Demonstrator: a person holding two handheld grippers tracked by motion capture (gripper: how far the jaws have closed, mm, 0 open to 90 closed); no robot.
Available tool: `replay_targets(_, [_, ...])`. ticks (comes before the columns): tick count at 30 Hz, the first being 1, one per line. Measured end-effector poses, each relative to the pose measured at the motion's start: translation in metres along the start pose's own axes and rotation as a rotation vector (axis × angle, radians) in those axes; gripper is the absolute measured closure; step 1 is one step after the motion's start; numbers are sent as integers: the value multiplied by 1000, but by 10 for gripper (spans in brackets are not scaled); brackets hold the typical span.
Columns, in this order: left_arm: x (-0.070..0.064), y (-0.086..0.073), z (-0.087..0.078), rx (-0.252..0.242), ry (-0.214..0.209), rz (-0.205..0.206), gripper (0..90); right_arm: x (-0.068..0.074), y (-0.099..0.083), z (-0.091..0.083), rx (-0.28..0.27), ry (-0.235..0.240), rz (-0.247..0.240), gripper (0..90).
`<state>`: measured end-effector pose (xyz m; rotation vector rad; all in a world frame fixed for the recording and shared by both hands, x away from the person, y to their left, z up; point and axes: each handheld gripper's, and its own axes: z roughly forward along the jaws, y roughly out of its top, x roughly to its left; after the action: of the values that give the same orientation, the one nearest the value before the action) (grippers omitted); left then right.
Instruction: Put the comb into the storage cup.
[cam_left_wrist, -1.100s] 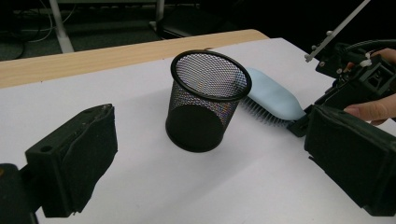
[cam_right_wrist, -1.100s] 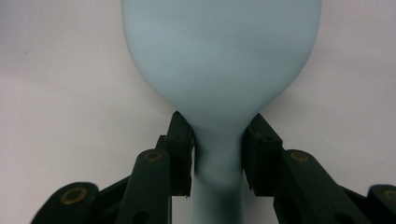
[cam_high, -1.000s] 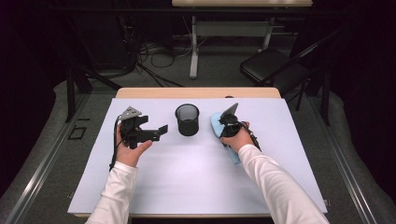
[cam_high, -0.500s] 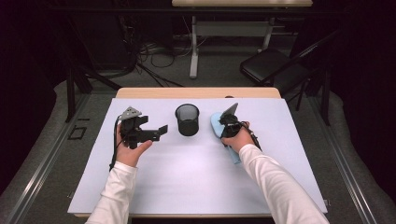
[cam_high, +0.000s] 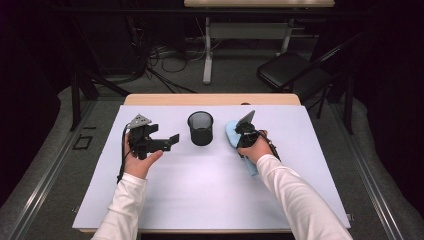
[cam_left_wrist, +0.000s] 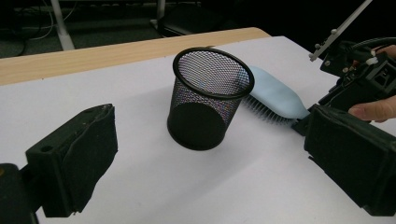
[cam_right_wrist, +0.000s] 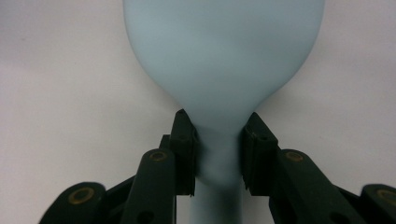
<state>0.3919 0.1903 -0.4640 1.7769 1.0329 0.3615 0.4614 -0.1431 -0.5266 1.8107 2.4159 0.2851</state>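
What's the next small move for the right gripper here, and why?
Probably lift the brush off the table and carry it toward the mesh cup. The right gripper is already shut on the brush's neck, the brush lies bristles-down on the white table, and the cup stands upright and empty just beside it. The left gripper waits open near the cup.

Table (cam_high: 210, 200): white top, wooden far edge.
Chair (cam_high: 292, 75): black, folding, beyond the table.
Floor: cables (cam_high: 165, 55) tangled.
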Motion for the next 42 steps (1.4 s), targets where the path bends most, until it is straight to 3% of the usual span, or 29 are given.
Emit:
replay_targets(5, [0,0,0,-1,3,3,28,0,-1,0,-13,9,7,695])
replay_targets(13, [1,0,-1,-6,5,4,28,1,-1,-3,4,5,-31,695])
replay_targets(20, [2,0,-2,-9,7,4,28,-1,-3,-7,-28,29,-26,695])
replay_targets(23, [2,0,-3,-12,7,1,28,-2,-3,-9,-29,30,-49,696])
replay_targets(24, [2,0,-3,-12,8,0,28,0,-5,-9,-35,37,-27,696])
replay_targets(29, [2,0,-3,-13,6,6,28,0,-7,-16,-59,49,-73,696])
replay_targets(42, [2,1,-4,-17,0,-2,28,-2,-15,-29,-121,95,-76,696])
